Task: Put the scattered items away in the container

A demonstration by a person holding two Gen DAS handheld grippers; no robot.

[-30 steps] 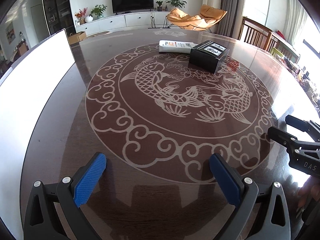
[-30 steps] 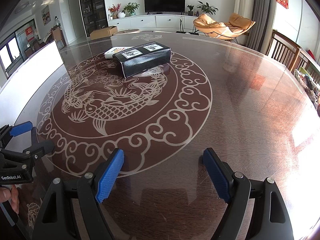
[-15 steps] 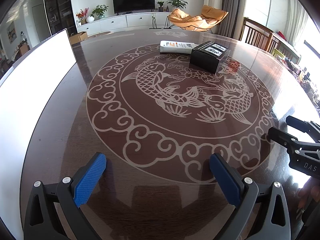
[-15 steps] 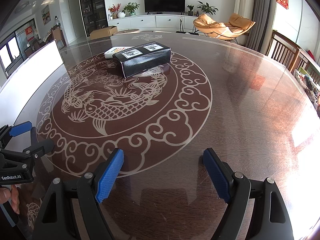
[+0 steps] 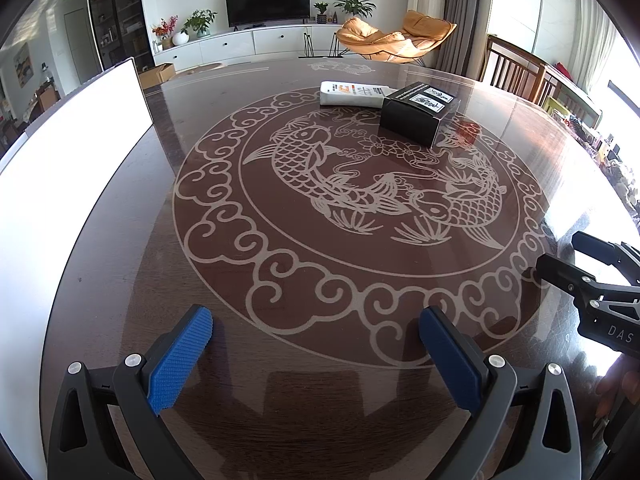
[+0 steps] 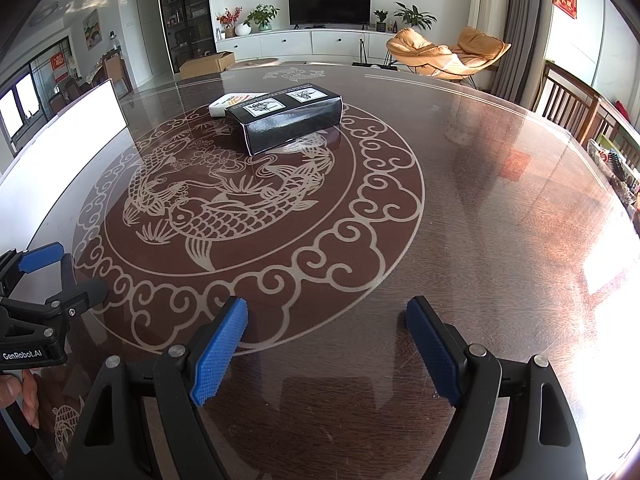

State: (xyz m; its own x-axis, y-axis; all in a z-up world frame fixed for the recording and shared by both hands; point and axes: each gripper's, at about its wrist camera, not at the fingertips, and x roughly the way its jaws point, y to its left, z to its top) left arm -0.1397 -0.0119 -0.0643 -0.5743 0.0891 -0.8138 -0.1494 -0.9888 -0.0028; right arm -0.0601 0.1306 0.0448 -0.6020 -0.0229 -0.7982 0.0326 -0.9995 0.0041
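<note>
A black box [image 5: 418, 114] [image 6: 288, 116] with white labels lies at the far side of the round table. A white packet [image 5: 352, 94] [image 6: 230, 102] lies right behind it, touching it. A white container wall [image 5: 68, 152] [image 6: 60, 136] stands along the table's left edge. My left gripper [image 5: 316, 344] is open and empty, low over the near table edge. My right gripper [image 6: 326, 340] is open and empty, also at the near edge. Each gripper shows at the side of the other's view: the right one [image 5: 576, 264], the left one [image 6: 60, 272].
The dark round table [image 6: 480, 208] has a glass top with a fish pattern. Wooden chairs [image 6: 576, 104] stand at the right rim. A TV cabinet [image 5: 248, 42] and an orange lounge chair [image 5: 392, 38] stand far behind the table.
The left wrist view has shifted very slightly; both grippers stay open and almost still. The box and packet have not moved.
</note>
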